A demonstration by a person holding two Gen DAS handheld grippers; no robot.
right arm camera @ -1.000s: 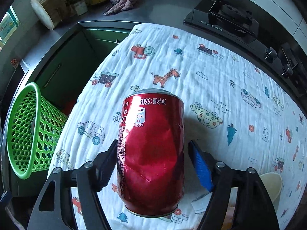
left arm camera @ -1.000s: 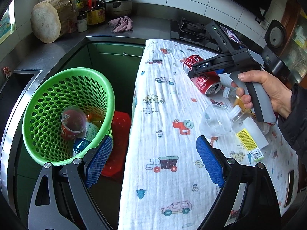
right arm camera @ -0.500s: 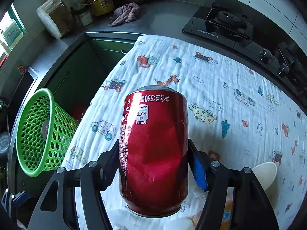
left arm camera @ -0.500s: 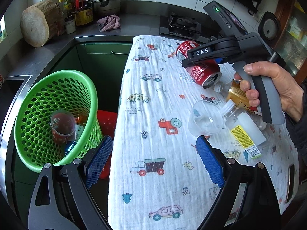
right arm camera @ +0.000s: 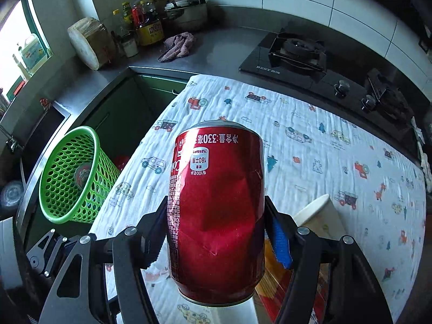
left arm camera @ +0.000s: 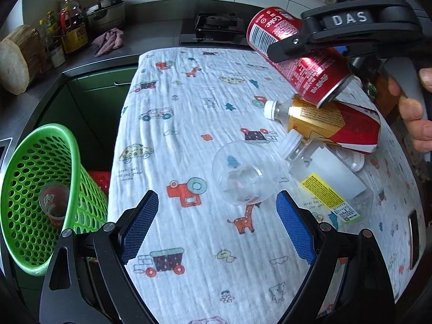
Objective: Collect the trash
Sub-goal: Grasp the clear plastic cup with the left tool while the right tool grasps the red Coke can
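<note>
A green basket (left arm camera: pixel 40 189) stands off the table's left edge. The left gripper (left arm camera: pixel 216 229) hangs with its jaws apart, a clear cup (left arm camera: pixel 240 172) just ahead between them. The right gripper (right arm camera: pixel 216 232) is clamped on a red can (right arm camera: pixel 216 202), held above the cloth (left arm camera: pixel 189 108).

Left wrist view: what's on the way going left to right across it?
Round wood block → green perforated plastic basket → clear plastic cup lying on the cloth → dented red cola can held in the right gripper.
</note>
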